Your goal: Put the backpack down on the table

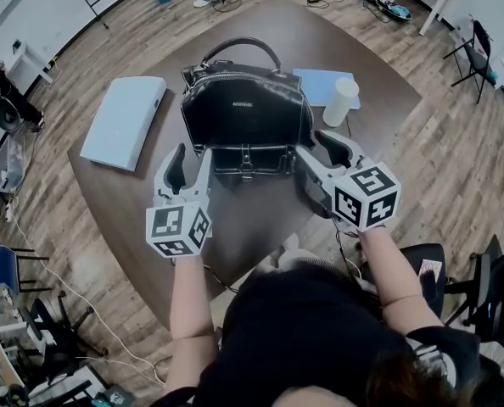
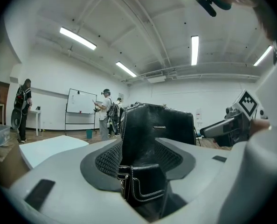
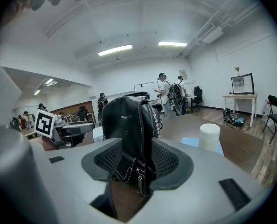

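Backpack (image 1: 245, 113): boxy glossy black leather, white stitching

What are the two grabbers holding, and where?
The black backpack, standing on the table: the left gripper pinches its lower left corner, the right gripper its lower right corner.

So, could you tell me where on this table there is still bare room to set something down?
Bare wood runs along the near edge, in front of the backpack between the left claw and right claw. A narrow strip lies between the pale panel and the backpack. It is crowded at the far right, around the blue sheet and white cylinder.
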Demonstrator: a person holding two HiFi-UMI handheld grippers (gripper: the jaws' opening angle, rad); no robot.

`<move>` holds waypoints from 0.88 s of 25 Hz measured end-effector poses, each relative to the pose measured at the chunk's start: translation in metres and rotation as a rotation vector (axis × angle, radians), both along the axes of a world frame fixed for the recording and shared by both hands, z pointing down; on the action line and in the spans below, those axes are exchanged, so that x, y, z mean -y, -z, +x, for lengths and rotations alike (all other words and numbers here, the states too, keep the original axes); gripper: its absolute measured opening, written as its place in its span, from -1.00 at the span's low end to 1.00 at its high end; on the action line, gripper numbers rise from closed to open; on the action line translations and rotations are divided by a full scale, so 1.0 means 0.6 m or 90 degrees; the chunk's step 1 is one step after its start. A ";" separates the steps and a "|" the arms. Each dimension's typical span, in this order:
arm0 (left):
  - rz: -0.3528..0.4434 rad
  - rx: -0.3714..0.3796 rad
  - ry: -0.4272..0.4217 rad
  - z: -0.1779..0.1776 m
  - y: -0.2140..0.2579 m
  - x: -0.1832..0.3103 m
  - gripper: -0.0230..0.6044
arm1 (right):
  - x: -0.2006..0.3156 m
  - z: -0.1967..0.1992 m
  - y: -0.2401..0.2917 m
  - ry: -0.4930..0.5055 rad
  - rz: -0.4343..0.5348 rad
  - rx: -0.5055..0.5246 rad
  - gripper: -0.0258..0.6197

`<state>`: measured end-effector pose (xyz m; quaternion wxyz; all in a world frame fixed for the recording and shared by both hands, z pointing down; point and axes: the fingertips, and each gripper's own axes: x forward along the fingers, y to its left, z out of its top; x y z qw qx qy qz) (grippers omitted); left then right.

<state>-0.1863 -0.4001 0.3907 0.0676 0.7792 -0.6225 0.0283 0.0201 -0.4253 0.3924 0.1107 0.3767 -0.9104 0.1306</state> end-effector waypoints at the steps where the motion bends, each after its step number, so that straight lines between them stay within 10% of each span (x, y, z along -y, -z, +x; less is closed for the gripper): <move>1: 0.000 -0.007 0.001 0.000 -0.001 -0.008 -0.23 | -0.003 -0.001 0.001 0.001 0.001 0.001 -0.26; 22: -0.044 -0.043 0.052 -0.016 -0.008 -0.112 -0.73 | -0.040 -0.028 0.015 0.011 0.010 0.032 -0.86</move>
